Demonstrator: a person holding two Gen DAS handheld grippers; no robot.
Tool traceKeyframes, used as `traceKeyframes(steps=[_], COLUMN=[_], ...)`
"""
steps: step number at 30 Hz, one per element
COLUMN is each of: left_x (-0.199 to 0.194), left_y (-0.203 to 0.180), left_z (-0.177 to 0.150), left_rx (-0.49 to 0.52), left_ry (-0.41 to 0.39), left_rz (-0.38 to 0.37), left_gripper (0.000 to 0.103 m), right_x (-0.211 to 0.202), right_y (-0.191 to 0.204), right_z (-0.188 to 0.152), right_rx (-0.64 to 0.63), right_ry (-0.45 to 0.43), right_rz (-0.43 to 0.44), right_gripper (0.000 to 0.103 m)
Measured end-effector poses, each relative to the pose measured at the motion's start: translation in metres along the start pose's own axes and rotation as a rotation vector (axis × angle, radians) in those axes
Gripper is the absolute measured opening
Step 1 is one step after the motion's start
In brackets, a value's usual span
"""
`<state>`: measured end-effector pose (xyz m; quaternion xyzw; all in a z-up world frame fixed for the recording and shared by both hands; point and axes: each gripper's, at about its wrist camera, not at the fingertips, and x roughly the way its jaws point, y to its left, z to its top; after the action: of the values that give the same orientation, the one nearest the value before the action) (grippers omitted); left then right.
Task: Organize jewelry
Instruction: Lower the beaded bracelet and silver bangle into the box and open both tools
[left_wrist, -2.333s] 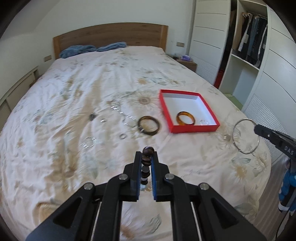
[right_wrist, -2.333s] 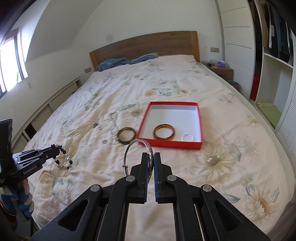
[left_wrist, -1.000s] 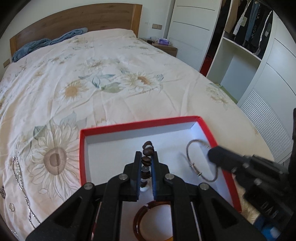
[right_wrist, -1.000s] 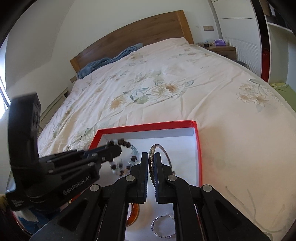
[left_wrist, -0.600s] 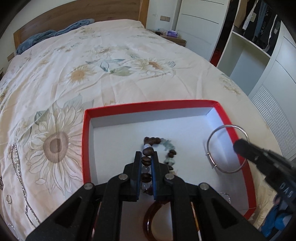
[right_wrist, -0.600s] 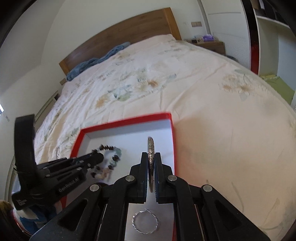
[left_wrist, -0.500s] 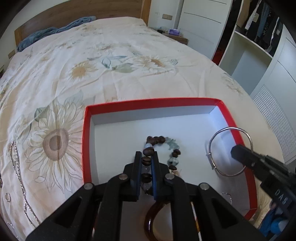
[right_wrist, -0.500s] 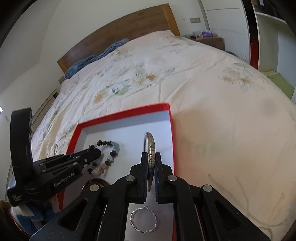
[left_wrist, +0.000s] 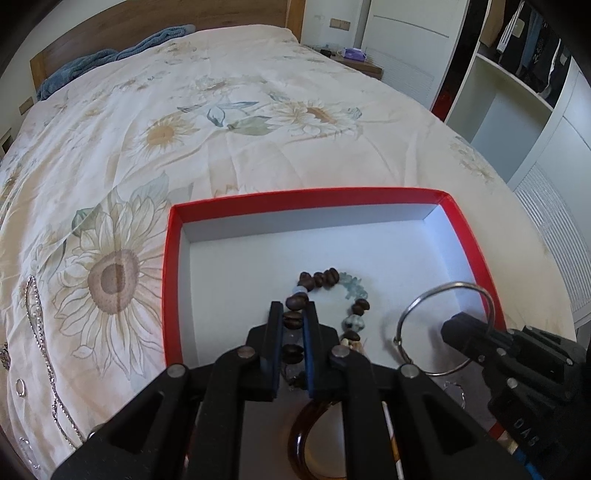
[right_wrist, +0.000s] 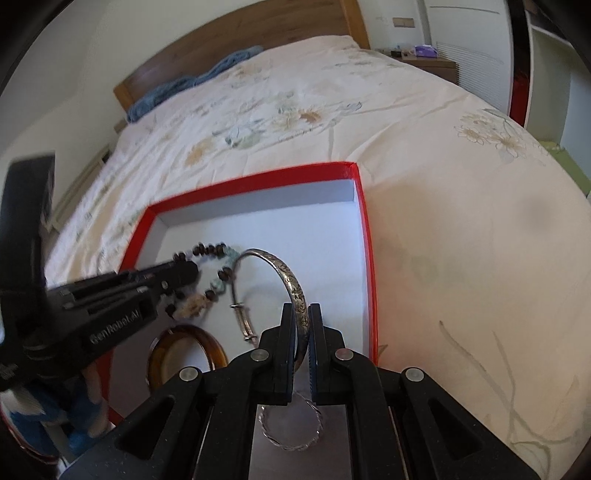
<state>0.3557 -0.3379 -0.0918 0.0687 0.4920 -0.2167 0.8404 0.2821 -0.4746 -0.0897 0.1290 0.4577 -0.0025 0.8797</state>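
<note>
The beaded bracelet (left_wrist: 332, 295) lies on the white floor of the red box (left_wrist: 168, 280), one stretch of beads between the fingers of the left gripper (left_wrist: 294, 328), whose jaws are opening. Just to its right, the silver bangle (right_wrist: 284, 280) stands on edge inside the box, clamped tight by the right gripper (right_wrist: 302, 325). Nearer the cameras, an amber bangle (right_wrist: 207, 345) and a thin twisted silver ring (right_wrist: 291, 432) lie in the box too. The box sits on the floral bedspread (left_wrist: 221, 122), and a silver chain (left_wrist: 40, 347) lies off to the box's left.
</note>
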Motion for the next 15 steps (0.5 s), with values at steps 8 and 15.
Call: traceKeyframes(steps=[8, 15], left_x=[-0.006, -0.030], left_y=[-0.003, -0.002], left_z=[-0.001, 0.002], left_rx=[-0.016, -0.032], left_ry=[0.017, -0.007], left_rz=[-0.022, -0.018], left_gripper=[0.023, 0.046], right_x=[0.000, -0.008], right_y=[0.009, 0.010], right_z=[-0.001, -0.002], right_rx=[-0.092, -0.119], right_ry=[0.050, 0.049], right_rz=[-0.069, -0.076], right_gripper=[0.017, 0.030])
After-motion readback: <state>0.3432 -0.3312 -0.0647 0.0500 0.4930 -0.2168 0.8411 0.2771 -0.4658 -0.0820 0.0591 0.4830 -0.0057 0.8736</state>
